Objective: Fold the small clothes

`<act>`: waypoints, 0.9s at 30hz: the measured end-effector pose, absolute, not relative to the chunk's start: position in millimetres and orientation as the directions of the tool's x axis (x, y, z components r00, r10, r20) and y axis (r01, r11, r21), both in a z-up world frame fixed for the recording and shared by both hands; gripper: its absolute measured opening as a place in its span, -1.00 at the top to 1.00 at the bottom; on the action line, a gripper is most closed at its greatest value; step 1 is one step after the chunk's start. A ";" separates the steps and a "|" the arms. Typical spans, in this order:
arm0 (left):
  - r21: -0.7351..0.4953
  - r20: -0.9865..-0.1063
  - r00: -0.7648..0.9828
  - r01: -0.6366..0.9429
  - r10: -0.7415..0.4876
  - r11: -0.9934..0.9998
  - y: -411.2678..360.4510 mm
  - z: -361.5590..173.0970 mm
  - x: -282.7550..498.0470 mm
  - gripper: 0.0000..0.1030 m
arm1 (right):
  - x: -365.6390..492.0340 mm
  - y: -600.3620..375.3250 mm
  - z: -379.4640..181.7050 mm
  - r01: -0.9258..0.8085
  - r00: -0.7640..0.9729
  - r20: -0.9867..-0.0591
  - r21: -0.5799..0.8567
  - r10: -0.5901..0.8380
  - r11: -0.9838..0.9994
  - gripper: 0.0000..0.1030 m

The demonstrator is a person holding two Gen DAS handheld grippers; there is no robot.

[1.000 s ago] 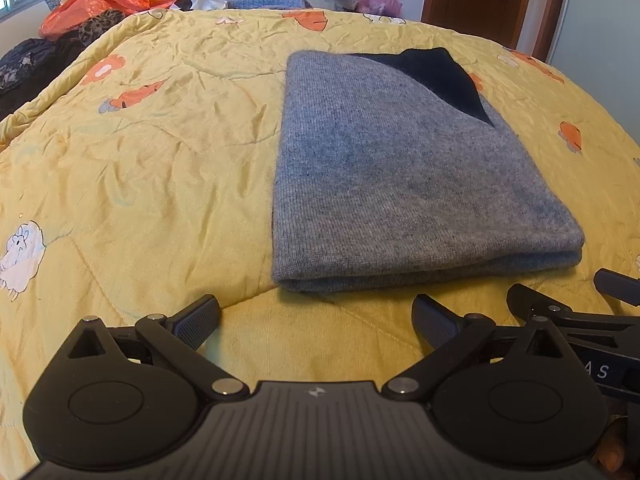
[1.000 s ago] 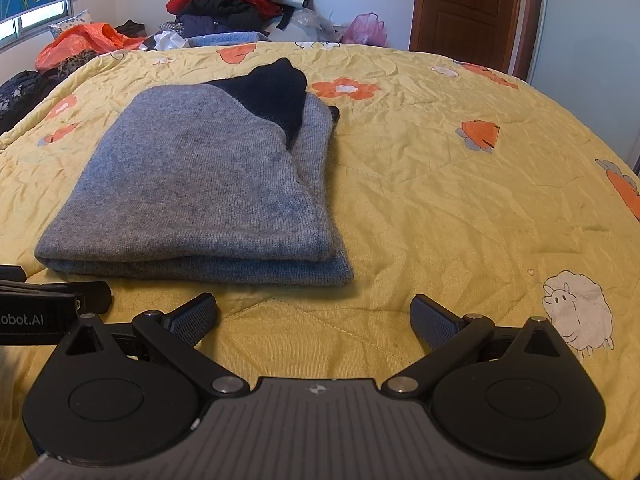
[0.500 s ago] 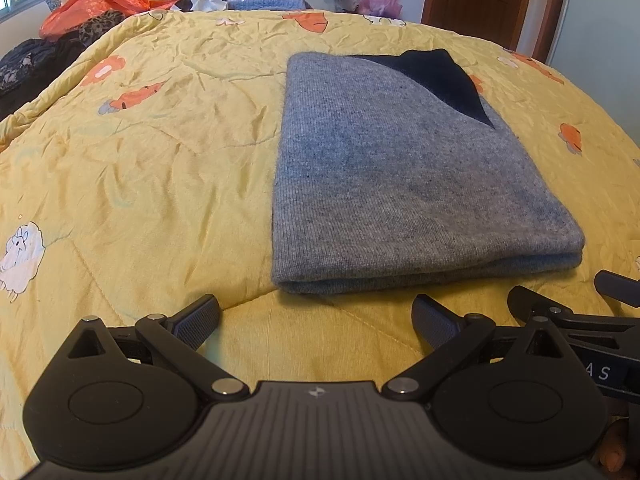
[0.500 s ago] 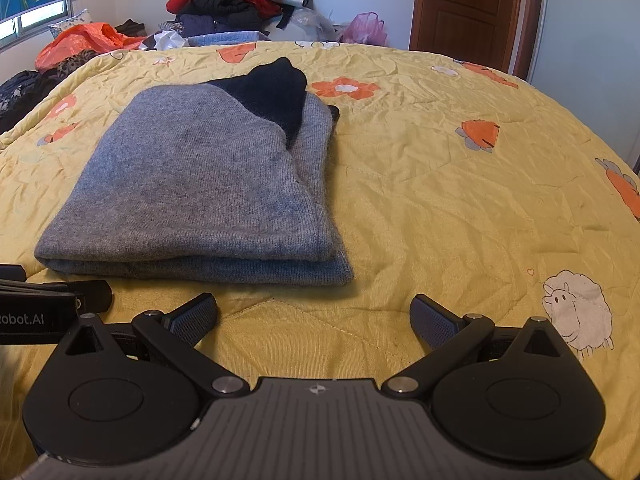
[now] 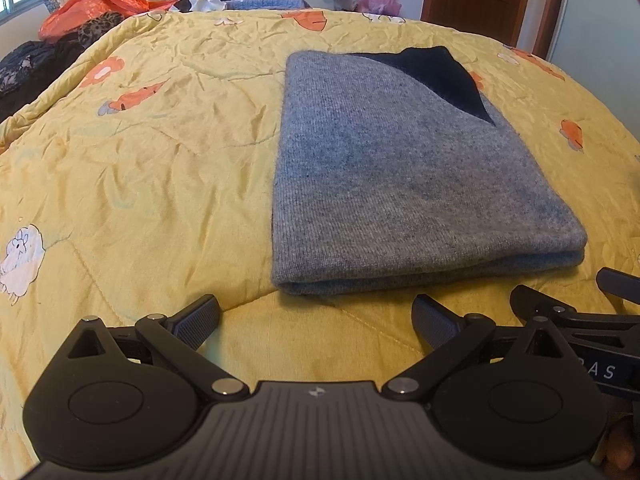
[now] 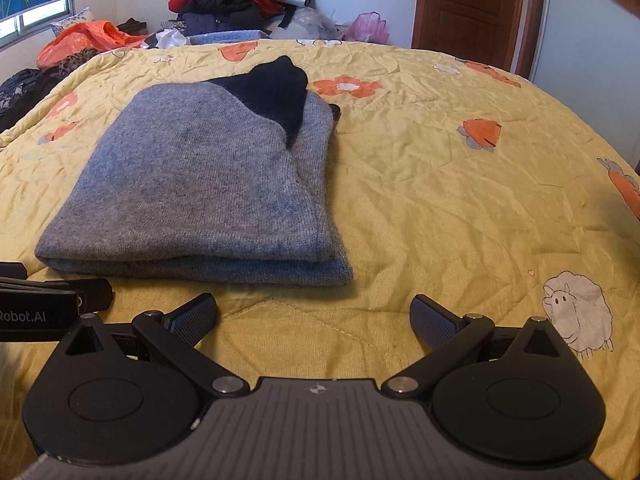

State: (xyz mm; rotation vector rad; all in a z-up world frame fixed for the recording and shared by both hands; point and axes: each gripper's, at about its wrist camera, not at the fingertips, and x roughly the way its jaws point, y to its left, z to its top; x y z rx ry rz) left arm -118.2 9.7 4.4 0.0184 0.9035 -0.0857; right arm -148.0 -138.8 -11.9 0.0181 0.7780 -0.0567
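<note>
On the yellow bed [image 5: 140,168], the folded grey sweater [image 5: 400,184] was left unmoved since a second ago, and both the left tongs [image 5: 316,320] and right tongs [image 6: 314,320] were kept wide and empty, so the fold was judged finished.

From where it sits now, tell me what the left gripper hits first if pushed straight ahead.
Probably the near folded edge of the grey sweater. The open left gripper points at it over bare yellow quilt; depth is hard to judge.

Grey knit sweater [image 5: 404,184], folded flat, on quilt [image 5: 160,168]
</note>
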 end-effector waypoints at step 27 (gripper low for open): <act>0.001 -0.746 0.660 0.134 -0.089 0.991 5.1 1.0 -114.2 -1.00 | -128.3 -184.3 6.4 -0.228 0.479 -0.872 -0.018 0.097 0.973 -1.00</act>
